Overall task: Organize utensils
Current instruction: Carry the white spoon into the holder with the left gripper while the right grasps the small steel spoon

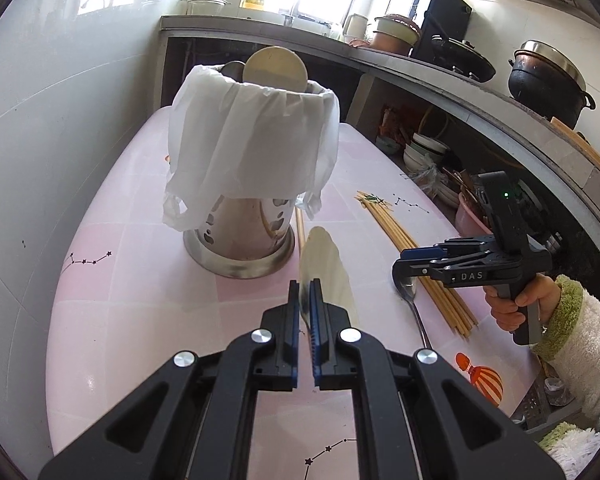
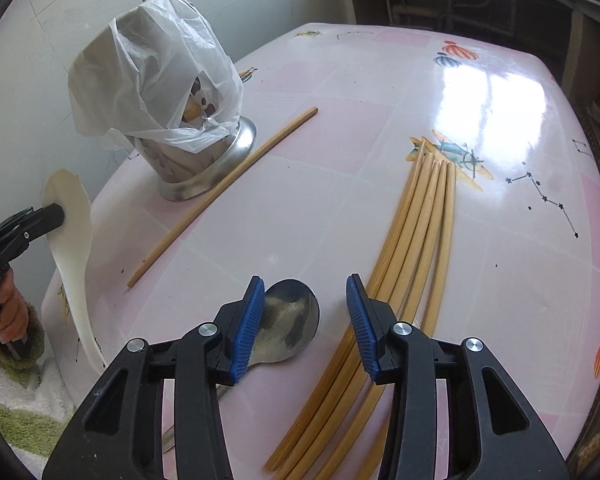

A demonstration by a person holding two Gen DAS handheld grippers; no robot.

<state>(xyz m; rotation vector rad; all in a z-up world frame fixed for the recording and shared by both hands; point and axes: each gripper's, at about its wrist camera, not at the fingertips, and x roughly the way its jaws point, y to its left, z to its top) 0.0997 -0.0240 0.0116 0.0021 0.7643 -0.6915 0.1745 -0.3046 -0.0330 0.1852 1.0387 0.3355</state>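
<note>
Two grippers are working: left gripper [image 1: 306,300] is clamping a white paddle [image 1: 328,268] near the holder [image 1: 240,216], right gripper [image 2: 306,320] is hanging unclenched over a spoon [image 2: 290,328] beside chopsticks [image 2: 416,232] on the table [image 2: 380,100].

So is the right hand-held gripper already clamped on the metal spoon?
No, the right hand-held gripper has its blue pads apart, and the metal spoon lies on the table by the left pad, not pinched.

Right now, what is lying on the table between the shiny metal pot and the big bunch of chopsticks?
One lone chopstick lies beside the pot, apart from the bundle; otherwise bare pink tabletop. The right wrist view shows it best.
</note>
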